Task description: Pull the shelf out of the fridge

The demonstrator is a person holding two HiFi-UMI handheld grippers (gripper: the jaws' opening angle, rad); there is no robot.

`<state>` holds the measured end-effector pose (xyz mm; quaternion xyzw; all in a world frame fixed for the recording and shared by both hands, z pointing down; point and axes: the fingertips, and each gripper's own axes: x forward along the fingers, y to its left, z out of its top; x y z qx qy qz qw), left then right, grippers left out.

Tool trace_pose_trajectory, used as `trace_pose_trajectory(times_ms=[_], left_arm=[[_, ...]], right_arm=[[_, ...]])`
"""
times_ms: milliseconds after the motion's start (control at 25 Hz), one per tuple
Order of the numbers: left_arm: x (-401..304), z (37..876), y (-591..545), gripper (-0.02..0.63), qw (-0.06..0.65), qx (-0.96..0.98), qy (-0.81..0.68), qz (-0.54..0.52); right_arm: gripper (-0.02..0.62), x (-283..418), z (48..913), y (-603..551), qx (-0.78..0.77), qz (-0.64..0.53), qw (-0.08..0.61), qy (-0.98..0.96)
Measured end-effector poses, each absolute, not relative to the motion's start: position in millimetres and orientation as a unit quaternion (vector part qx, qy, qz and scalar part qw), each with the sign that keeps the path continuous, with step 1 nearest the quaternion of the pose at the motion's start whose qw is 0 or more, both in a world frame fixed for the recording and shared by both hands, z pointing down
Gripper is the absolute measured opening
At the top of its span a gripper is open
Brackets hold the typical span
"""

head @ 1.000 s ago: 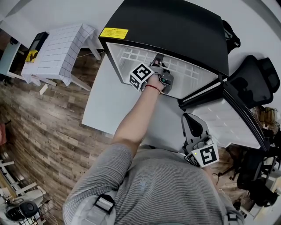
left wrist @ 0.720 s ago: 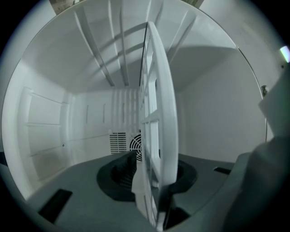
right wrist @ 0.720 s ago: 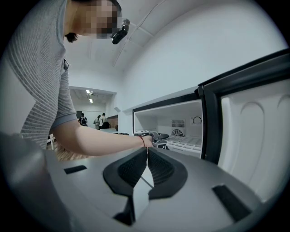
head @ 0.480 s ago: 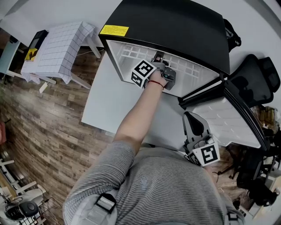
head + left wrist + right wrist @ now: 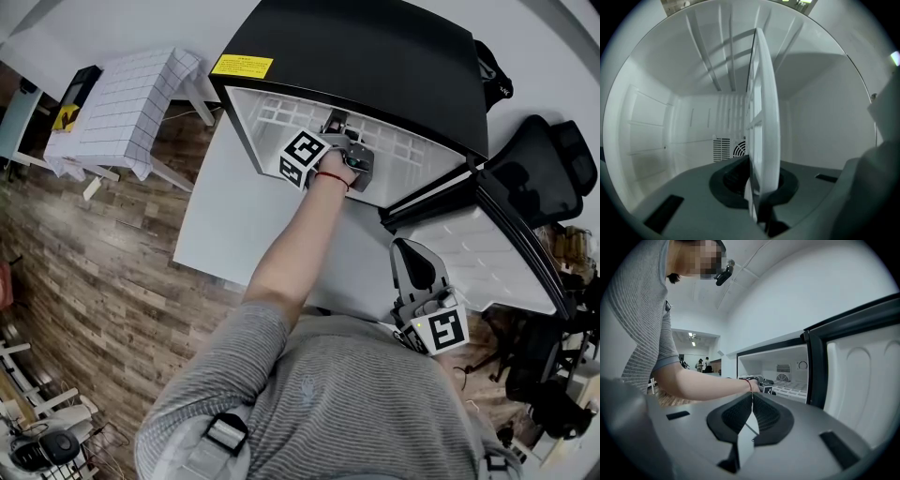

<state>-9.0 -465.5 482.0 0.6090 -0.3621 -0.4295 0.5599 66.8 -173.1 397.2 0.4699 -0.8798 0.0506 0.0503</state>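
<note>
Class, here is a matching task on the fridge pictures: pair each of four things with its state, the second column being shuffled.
1 left gripper
2 right gripper
3 fridge door
4 shelf

A swung open
B shut, empty
C inside the fridge
D clamped on the shelf

Pairs: 1-D, 2-B, 3-A, 4-C.
The left gripper's fingers have just been closing, shelf between them.

You wear a grey, finely striped short-sleeved top (image 5: pixel 319 403), its sleeve (image 5: pixel 644 329) ending above the elbow. A thin red band (image 5: pixel 330 176) circles your left wrist, and a black-and-grey strap buckle (image 5: pixel 223 434) sits at your shoulder. Your left hand-held gripper (image 5: pixel 335 123) and right hand-held gripper (image 5: pixel 413 255) are grey-bodied. Each carries a marker cube (image 5: pixel 302 157) of black squares on white, and the right one's pads (image 5: pixel 736 416) are dark and ribbed.
</note>
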Motion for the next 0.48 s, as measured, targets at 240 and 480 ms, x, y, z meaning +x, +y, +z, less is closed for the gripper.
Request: trace_pose_trajectory(times_ms=[240,480], left_arm=[[-7.0,481.9,-464.5,0.034,0.559,0.611,-0.357,-0.433],[-8.0,482.4,-465.4,0.034,0.560,0.610,-0.355,-0.434]], right_arm=[[0.014,65.1,397.4,-171.5,0.469,0.051,0.048,-0.881],[0.014,64.6,394.4,-173.2,0.473,0.039,0.044,-0.879]])
